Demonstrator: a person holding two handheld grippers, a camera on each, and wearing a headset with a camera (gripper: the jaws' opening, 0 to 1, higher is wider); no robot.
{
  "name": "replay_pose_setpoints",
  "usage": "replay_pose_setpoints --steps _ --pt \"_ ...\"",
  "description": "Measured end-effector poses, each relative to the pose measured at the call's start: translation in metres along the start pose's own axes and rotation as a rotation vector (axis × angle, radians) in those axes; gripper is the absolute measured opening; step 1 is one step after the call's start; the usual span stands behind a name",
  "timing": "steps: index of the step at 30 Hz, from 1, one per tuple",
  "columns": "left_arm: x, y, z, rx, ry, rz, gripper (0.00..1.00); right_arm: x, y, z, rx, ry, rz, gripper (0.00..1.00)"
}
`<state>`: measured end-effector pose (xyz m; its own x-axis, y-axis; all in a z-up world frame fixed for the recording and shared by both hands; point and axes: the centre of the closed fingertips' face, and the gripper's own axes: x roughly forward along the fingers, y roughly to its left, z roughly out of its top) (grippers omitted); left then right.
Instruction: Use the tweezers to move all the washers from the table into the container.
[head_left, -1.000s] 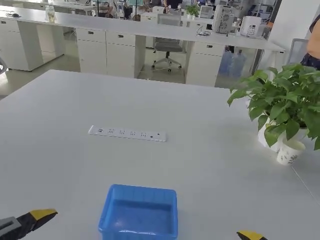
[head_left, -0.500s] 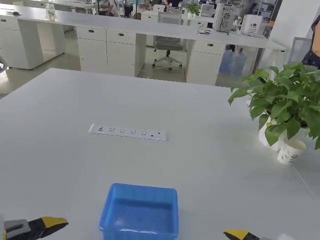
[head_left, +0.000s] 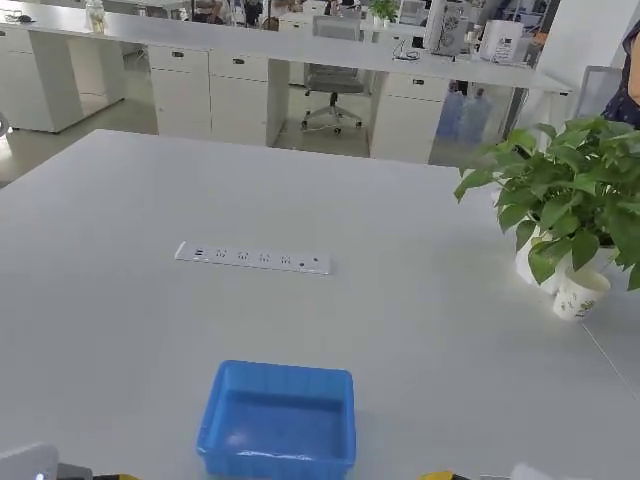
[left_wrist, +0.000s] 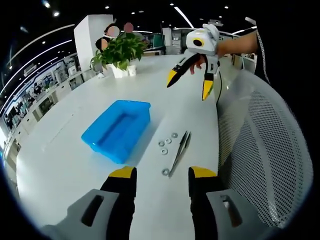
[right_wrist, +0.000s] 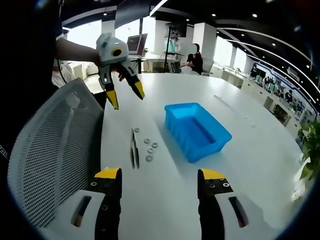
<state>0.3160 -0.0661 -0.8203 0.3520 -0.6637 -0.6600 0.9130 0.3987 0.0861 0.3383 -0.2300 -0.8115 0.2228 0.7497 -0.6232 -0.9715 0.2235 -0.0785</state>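
Observation:
The blue container (head_left: 277, 418) stands on the white table (head_left: 420, 300), near its front edge. Metal tweezers (left_wrist: 179, 151) (right_wrist: 134, 154) lie on the table beside the container (left_wrist: 117, 130) (right_wrist: 196, 130), between it and the table edge. Several small washers (left_wrist: 167, 142) (right_wrist: 149, 145) lie between the tweezers and the container. My left gripper (left_wrist: 161, 173) (right_wrist: 126, 95) hangs open above the table, short of the tweezers and holding nothing. My right gripper (right_wrist: 160, 175) (left_wrist: 189, 86) faces it from the other side, also open with nothing between its fingers.
A white power strip (head_left: 252, 258) lies mid-table beyond the container. A potted plant (head_left: 575, 200) and a paper cup (head_left: 579, 293) stand at the right edge. A mesh chair back (left_wrist: 260, 150) (right_wrist: 50, 150) sits close behind the table edge near the tweezers.
Both grippers' yellow tips have slid down to the bottom edge of the head view. The container and power strip have stayed put; the camera shifted slightly.

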Motion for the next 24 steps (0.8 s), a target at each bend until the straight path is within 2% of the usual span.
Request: replay_pose_setpoints --steps 6,12,24 --pt "0.009 -0.003 -0.005 0.041 0.035 -0.038 0.39 0.011 0.008 0.0 -0.025 0.014 0.052 0.55" --pt "0.02 -0.007 -0.016 0.092 0.089 -0.091 0.31 0.024 0.02 -0.004 -0.07 0.047 0.113 0.51" --pt "0.036 -0.01 -0.027 0.162 0.153 -0.147 0.21 0.043 0.032 -0.006 -0.113 0.081 0.18 0.37"
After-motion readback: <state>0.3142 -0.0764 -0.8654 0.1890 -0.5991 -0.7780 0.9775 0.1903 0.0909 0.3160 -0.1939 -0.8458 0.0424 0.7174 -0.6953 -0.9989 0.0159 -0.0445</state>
